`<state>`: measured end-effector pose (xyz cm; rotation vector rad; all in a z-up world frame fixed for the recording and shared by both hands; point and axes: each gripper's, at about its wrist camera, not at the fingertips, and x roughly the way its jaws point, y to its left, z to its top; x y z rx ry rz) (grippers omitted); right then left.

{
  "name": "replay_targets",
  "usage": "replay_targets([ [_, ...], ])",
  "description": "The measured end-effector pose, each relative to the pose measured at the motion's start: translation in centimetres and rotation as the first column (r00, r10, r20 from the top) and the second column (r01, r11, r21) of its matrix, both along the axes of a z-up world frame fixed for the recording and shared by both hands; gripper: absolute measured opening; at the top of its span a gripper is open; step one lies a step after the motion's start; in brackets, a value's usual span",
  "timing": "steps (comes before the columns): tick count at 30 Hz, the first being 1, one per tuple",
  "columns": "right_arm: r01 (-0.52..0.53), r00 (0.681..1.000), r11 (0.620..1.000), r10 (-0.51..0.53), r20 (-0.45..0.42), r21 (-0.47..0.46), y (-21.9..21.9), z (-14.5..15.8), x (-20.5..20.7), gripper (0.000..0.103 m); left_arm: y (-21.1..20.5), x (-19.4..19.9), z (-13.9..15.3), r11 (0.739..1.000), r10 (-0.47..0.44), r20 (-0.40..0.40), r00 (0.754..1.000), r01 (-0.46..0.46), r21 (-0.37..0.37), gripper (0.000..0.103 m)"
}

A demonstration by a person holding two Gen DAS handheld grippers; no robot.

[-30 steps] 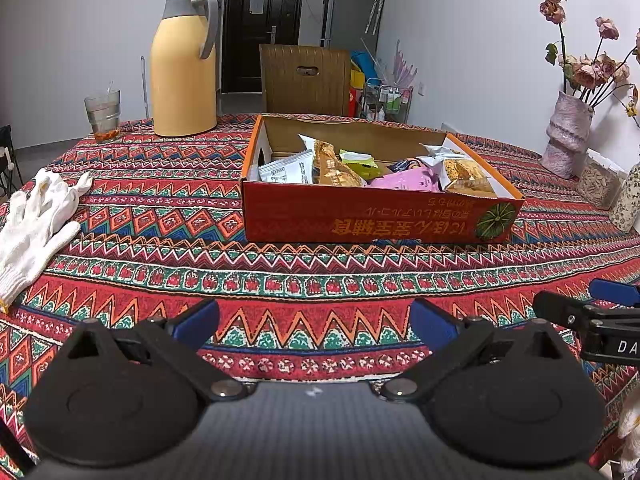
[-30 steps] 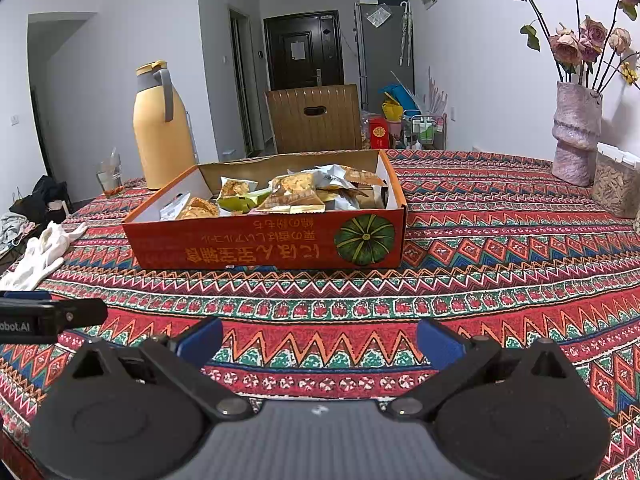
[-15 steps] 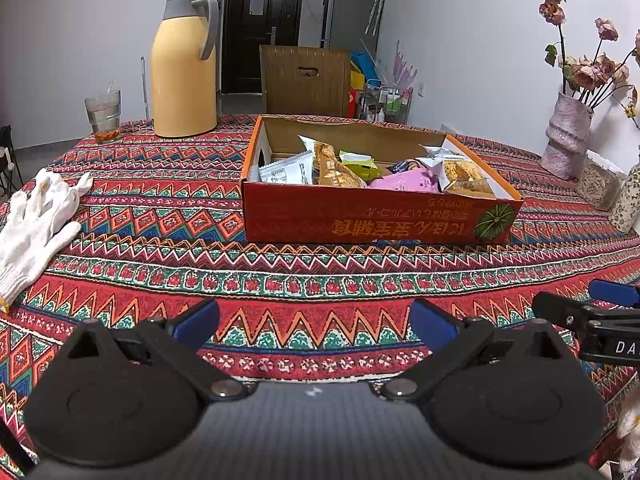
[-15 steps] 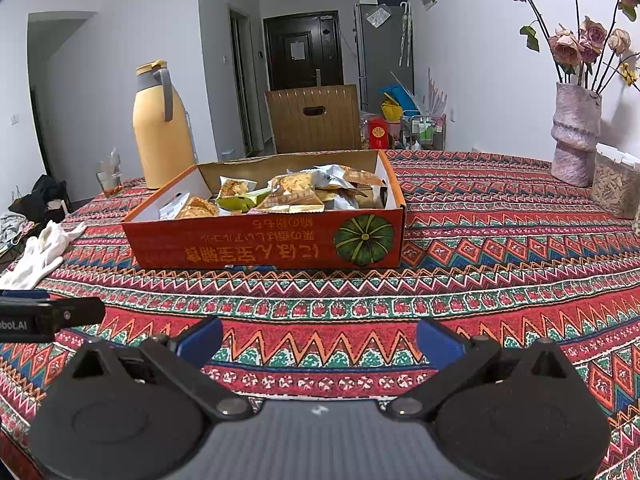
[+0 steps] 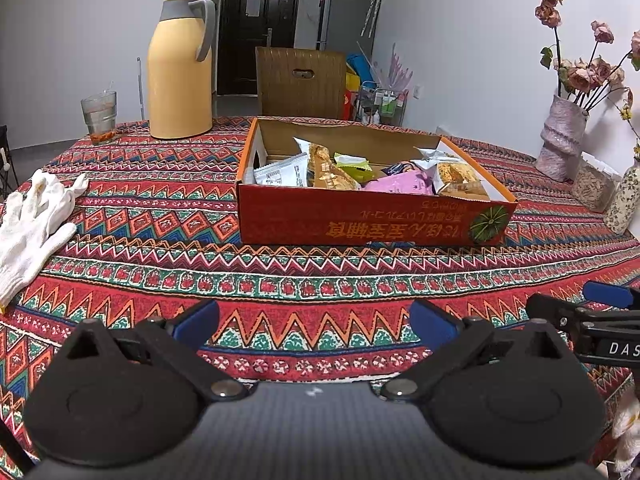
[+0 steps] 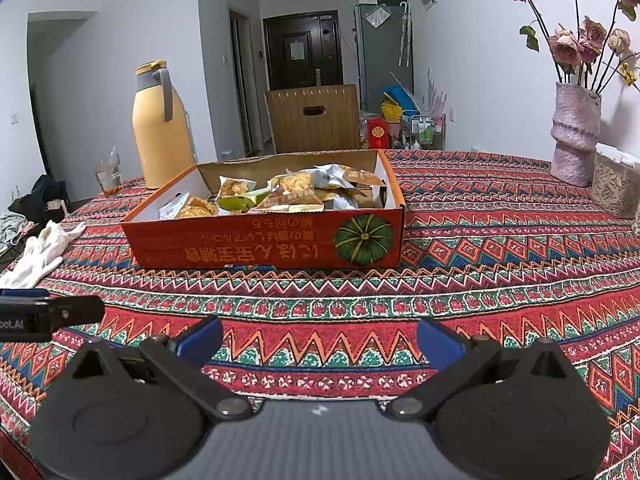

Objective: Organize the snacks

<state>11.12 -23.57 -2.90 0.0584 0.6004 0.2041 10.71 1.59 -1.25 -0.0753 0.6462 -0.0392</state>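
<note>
Two open hand-held grippers wait in front of the snack box.

The left hand-held gripper point(image 5: 314, 322) and the right hand-held gripper point(image 6: 318, 338) both have their fingers wide apart, empty, above the patterned table point(image 6: 500, 264). Farther on, the red cardboard box point(image 5: 360, 224) stands on the table with many snack packets point(image 6: 288, 196) inside. White gloves point(image 5: 32, 216) lie at the left. Behind are a yellow thermos point(image 5: 180, 68), a glass point(image 5: 99, 116) and, probably dried, flowers in a vase point(image 6: 574, 132).

The lower snack packets point(image 5: 384, 182) are covered by those above and by the box's front wall point(image 5: 360, 222). The white glove point(image 5: 28, 216) is cut off by the left wrist view's edge.
</note>
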Motion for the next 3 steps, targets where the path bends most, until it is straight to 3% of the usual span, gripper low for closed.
replay_targets([
  [3, 0.0, 1.0, 1.0, 0.0, 0.0, 0.0, 0.01, -0.02, -0.02, 0.103, -0.09, -0.02, 0.12, 1.0, 0.0, 0.001, 1.0, 0.0, 0.002, 0.103],
])
